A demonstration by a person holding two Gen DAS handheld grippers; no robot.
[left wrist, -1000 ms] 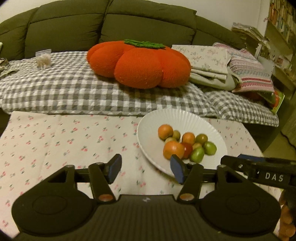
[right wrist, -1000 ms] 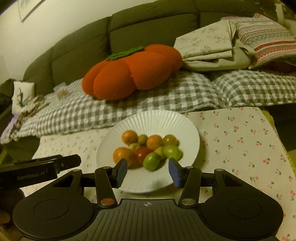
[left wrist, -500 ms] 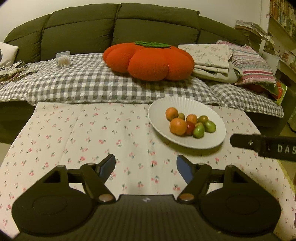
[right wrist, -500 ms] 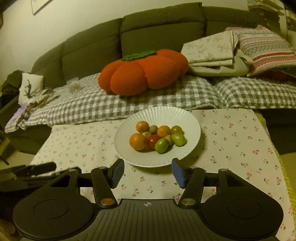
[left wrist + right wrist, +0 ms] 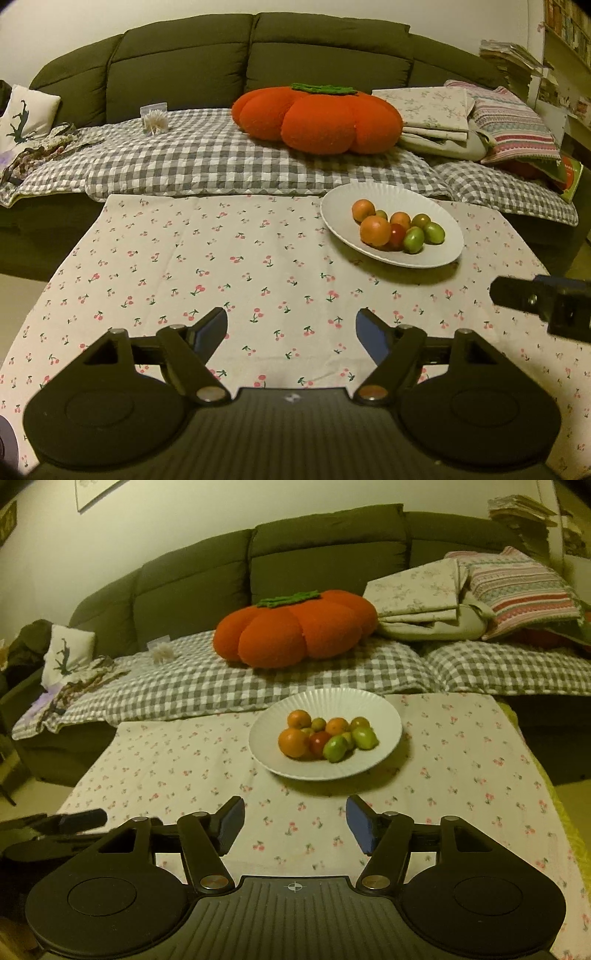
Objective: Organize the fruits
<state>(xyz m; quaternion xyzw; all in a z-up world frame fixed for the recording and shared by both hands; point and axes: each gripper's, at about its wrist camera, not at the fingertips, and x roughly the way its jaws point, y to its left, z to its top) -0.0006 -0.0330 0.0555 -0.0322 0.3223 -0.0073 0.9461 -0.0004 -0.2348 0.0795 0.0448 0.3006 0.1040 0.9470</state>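
A white ribbed plate (image 5: 332,210) (image 5: 384,709) sits at the far right of the cherry-print tablecloth (image 5: 221,258) (image 5: 461,757). It holds a pile of small fruits: oranges (image 5: 375,230) (image 5: 293,742), a red one (image 5: 397,232) (image 5: 319,742) and several green ones (image 5: 413,239) (image 5: 335,748). My left gripper (image 5: 291,328) is open and empty, well short of the plate and to its left. My right gripper (image 5: 295,819) is open and empty, in front of the plate; it also shows at the right edge of the left wrist view (image 5: 543,302).
A dark green sofa (image 5: 258,55) with a grey checked cover (image 5: 207,162) runs behind the table. On it lie an orange pumpkin cushion (image 5: 321,118) (image 5: 295,631), folded linens (image 5: 432,110), a striped pillow (image 5: 513,125) and a small box (image 5: 154,119). Shelves stand at far right (image 5: 569,44).
Both grippers have pulled back from the plate, which now looks smaller and farther away. Both stay open and empty. The fruits have not moved.
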